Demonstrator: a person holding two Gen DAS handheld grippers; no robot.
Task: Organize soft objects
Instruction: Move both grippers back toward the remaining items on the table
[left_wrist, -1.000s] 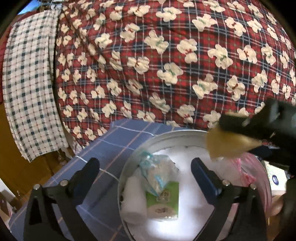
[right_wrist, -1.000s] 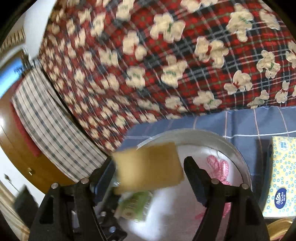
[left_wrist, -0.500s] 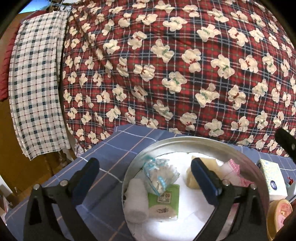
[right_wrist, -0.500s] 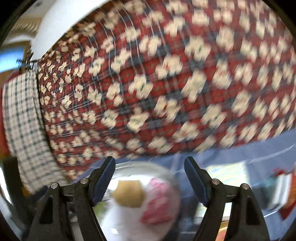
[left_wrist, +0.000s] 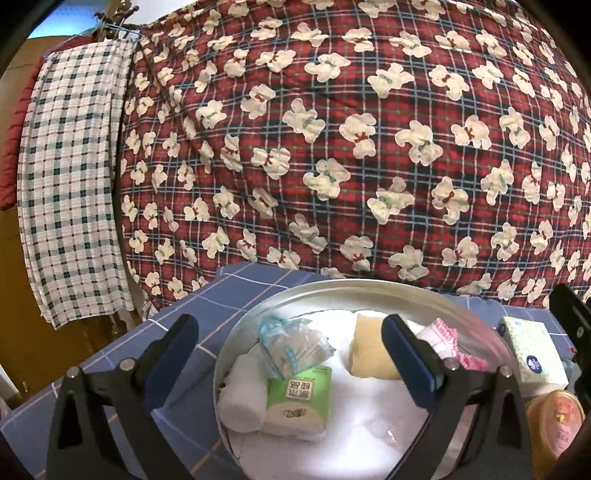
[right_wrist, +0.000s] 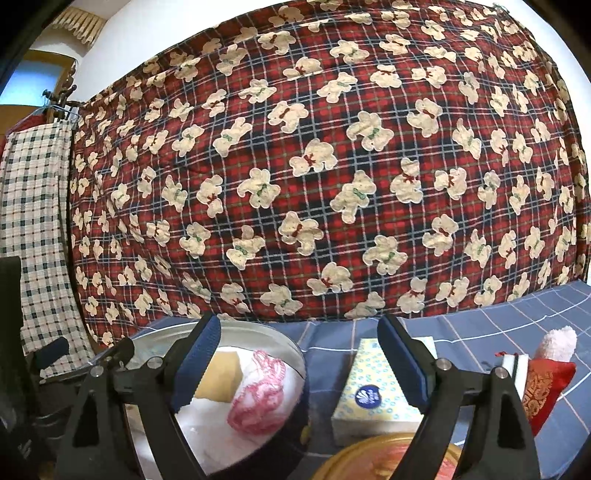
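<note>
in the right wrist view only, red pouch (right_wrist: 546, 384), tissue box (right_wrist: 376, 391) between spread fingers (right_wrist: 400, 365)

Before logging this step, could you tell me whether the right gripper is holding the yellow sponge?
No. The right gripper is open and empty, and the yellow sponge lies inside the round tin.

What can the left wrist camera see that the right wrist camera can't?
Only the left view shows the green tissue pack, the white roll and the clear bag in the round tin. Only the right view shows the red pouch. Both show the yellow sponge, the pink cloth, the tissue box and open tongs.
</note>
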